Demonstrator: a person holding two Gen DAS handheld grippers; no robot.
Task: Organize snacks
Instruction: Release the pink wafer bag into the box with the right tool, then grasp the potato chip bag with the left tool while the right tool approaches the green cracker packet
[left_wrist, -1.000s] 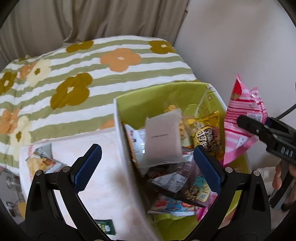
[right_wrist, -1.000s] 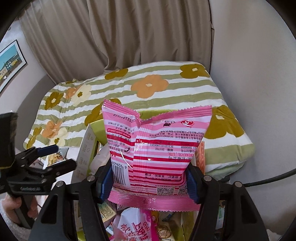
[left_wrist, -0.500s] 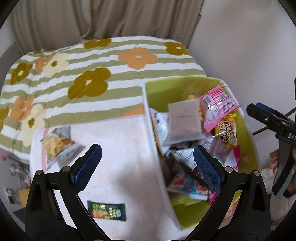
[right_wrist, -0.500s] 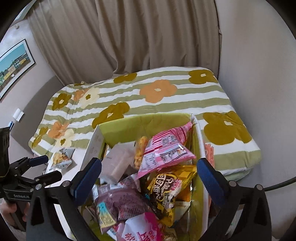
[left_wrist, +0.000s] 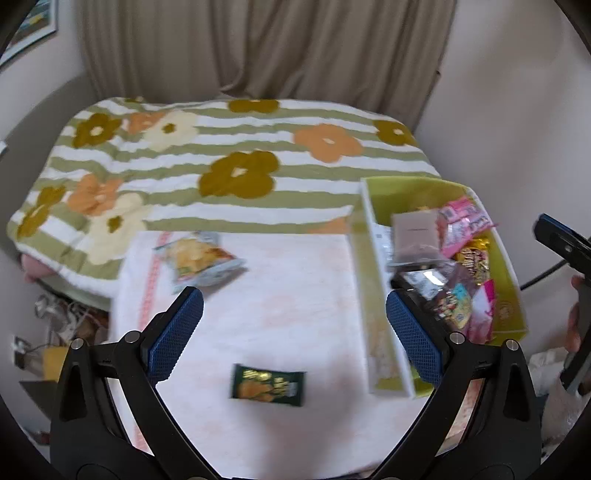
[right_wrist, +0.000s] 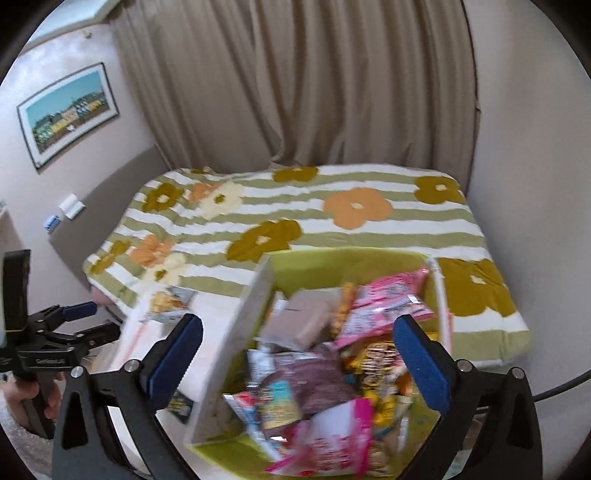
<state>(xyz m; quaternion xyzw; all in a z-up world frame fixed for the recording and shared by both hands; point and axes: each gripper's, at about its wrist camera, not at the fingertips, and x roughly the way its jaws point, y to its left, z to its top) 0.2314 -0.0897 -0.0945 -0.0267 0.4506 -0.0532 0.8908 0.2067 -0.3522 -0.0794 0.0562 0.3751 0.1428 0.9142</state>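
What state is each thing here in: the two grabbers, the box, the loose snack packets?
Left gripper: open, holding nothing.
Right gripper: open, holding nothing.
Green box: open-topped, heaped with snacks.
Pink striped packet: lying in the box.
Chip bag: outside, on the white cloth.
Dark green packet: outside, flat.

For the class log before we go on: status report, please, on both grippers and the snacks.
Left gripper open, empty. Right gripper open, empty, over green box. Chip bag and green packet loose on white mat. No obstruction seen.
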